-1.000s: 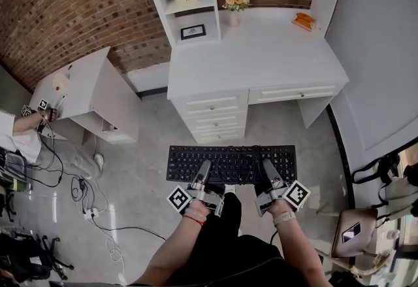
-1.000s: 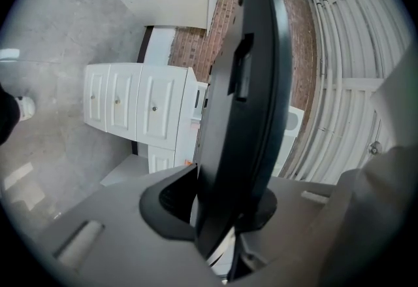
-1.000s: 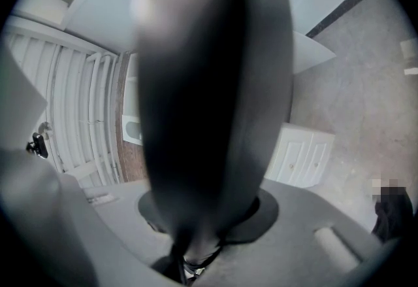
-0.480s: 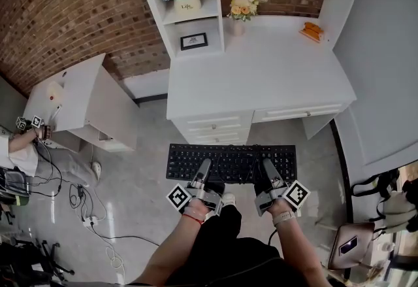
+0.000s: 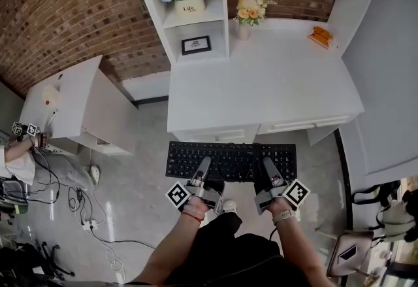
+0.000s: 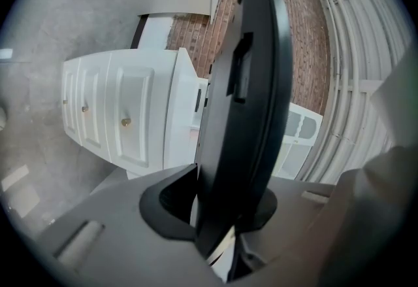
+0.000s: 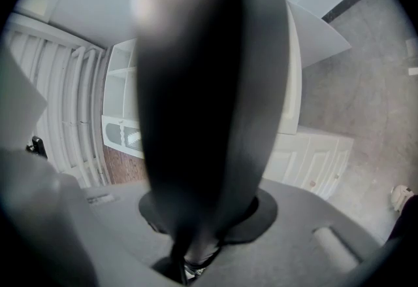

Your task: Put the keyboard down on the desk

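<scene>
Before the smooth white desk (image 5: pixel 261 80) hangs a flat black keyboard (image 5: pixel 230 160) — rectangular.

The left forearm (image 5: pixel 171 248) and right forearm (image 5: pixel 299 252) reach forward from the near edge, the left one bare with a red band (image 5: pixel 193 218) at the wrist. The left gripper (image 5: pixel 204 165) and right gripper (image 5: pixel 266 165) point away from the body, well apart, each with its jaws clamped on the near edge of the keyboard (image 5: pixel 230 156)
</scene>
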{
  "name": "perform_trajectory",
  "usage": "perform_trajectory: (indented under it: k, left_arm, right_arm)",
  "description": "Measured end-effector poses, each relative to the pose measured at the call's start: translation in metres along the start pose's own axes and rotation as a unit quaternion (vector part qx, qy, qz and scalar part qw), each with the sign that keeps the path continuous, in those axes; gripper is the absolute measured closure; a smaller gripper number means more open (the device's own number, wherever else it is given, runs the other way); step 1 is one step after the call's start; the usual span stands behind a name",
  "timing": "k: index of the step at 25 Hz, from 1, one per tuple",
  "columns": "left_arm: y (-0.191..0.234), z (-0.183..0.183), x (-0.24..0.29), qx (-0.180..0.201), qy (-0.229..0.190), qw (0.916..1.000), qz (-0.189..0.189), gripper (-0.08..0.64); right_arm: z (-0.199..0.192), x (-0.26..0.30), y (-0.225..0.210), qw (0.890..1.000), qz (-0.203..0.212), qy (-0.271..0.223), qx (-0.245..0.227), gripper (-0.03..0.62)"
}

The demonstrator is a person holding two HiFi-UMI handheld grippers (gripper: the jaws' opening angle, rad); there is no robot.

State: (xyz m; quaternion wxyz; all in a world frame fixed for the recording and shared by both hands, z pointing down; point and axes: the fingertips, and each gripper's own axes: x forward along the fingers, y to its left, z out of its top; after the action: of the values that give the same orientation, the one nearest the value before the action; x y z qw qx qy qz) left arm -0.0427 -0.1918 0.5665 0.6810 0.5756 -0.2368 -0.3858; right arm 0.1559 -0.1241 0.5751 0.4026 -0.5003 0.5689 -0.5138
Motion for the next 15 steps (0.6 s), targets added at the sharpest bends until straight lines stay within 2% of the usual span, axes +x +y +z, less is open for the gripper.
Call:
perform_trajectory:
  k: [5, 15]
  left_arm:
    - [0.0, 0.012, 0.022, 0.004, 0.005, 1.0, 0.001, 0.486]
    - [-0.002, 0.011, 0.045, 0.027, 0.029, 0.9992, 0.002, 0.487]
  right_arm:
    - [0.009, 0.023, -0.001, 1.0, 0.0, 0.0, -0.004, 0.503]
    - [0.022, 0.039, 0.0, 1.0, 0.009, -0.007, 0.008, 0.505]
